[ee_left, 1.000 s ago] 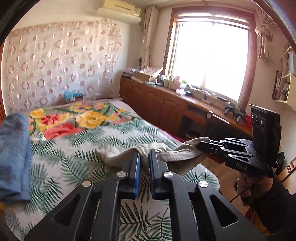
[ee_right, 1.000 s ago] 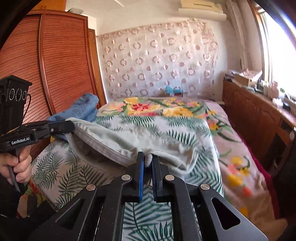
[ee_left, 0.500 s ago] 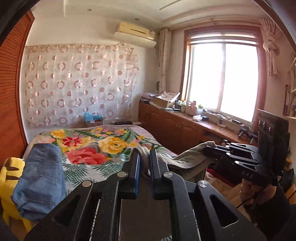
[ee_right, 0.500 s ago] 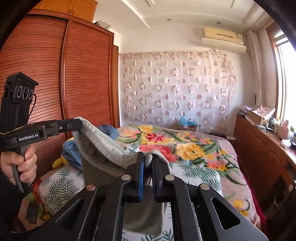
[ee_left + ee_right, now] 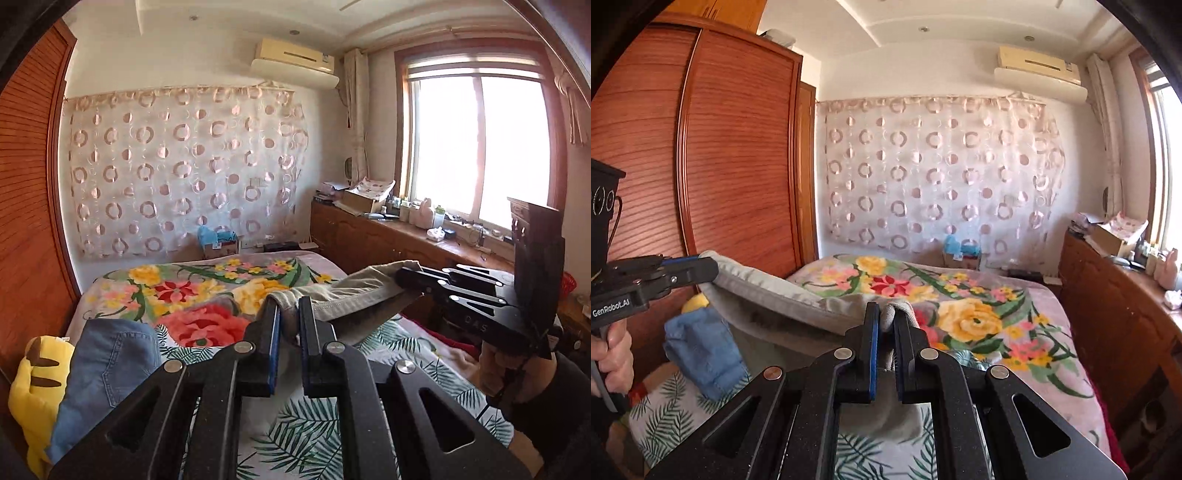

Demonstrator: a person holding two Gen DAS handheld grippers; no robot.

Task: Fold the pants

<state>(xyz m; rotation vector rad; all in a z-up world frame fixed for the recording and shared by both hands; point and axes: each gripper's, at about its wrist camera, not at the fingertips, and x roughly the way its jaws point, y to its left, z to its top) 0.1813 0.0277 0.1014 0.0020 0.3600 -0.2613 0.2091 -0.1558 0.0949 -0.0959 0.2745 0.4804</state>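
Note:
Beige-grey pants [image 5: 354,295] hang in the air above the bed, held by the waistband at both ends. My left gripper [image 5: 288,306] is shut on one end of the waistband. My right gripper [image 5: 886,314] is shut on the other end; the pants [image 5: 768,291] stretch from it to the left gripper [image 5: 701,267] at the left of the right wrist view. The right gripper [image 5: 406,277] shows at the right of the left wrist view. The pant legs drop below the grippers, mostly hidden.
The bed [image 5: 207,295] has a floral and palm-leaf cover. Folded blue jeans [image 5: 107,369] and a yellow plush toy [image 5: 29,387] lie at its left edge. A wooden wardrobe [image 5: 720,166] stands left, a wooden cabinet [image 5: 369,240] under the window right.
Both grippers have lifted the pants off the bed, from low over the cover to well above it. The waistband stays stretched between them.

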